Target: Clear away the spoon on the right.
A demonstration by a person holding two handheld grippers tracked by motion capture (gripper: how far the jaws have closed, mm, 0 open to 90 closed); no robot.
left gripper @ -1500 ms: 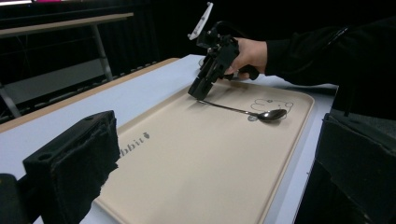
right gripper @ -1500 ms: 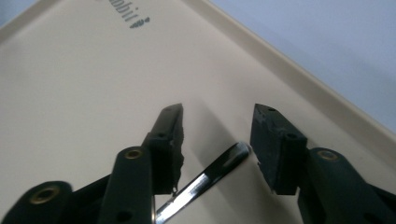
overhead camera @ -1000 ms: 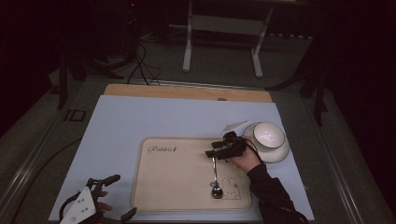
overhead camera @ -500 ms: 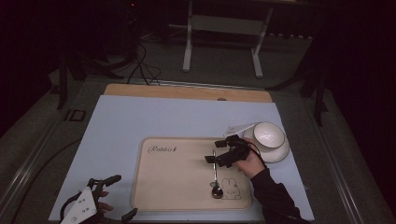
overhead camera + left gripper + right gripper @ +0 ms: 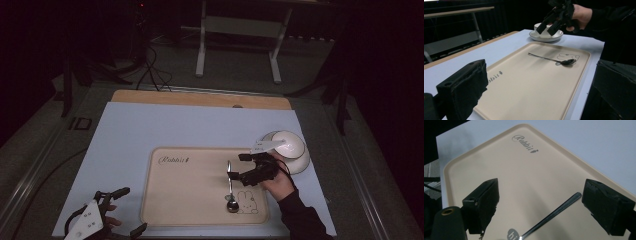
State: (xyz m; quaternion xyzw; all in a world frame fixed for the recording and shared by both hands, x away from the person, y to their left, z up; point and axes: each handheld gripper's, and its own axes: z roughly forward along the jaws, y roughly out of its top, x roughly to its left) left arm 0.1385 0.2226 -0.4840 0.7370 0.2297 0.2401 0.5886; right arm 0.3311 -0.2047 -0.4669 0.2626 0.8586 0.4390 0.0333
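Your right gripper (image 5: 239,166) has its fingers (image 5: 482,201) spread wide apart with nothing clamped between them; they have just been opening. In the right gripper view, the handle of the spoon (image 5: 554,215) lies on the tray below the gap between the two fingers, touching neither. In the left gripper view, the right gripper (image 5: 550,25) hangs clear above the tray, with your right hand (image 5: 580,13) behind it.

Your left gripper (image 5: 117,212) also has its fingers (image 5: 465,88) apart and empty. It sits at the near left corner of the tray, over the pale blue mat (image 5: 165,125), held by your left hand (image 5: 111,220).

The spoon (image 5: 230,189) lies flat on the beige tray (image 5: 190,187), in the tray's right half. Its bowl points to the tray's near edge and rests just beside the printed rabbit figure (image 5: 246,202); its handle runs toward the tray's far edge. The printed word "Rabbit" (image 5: 175,160) sits at the tray's far left corner.

A white cup on a white saucer (image 5: 299,162) stands on the mat just off the tray's far right corner, well apart from the spoon. The mat covers the desk (image 5: 200,97), whose wooden edge shows beyond the tray.
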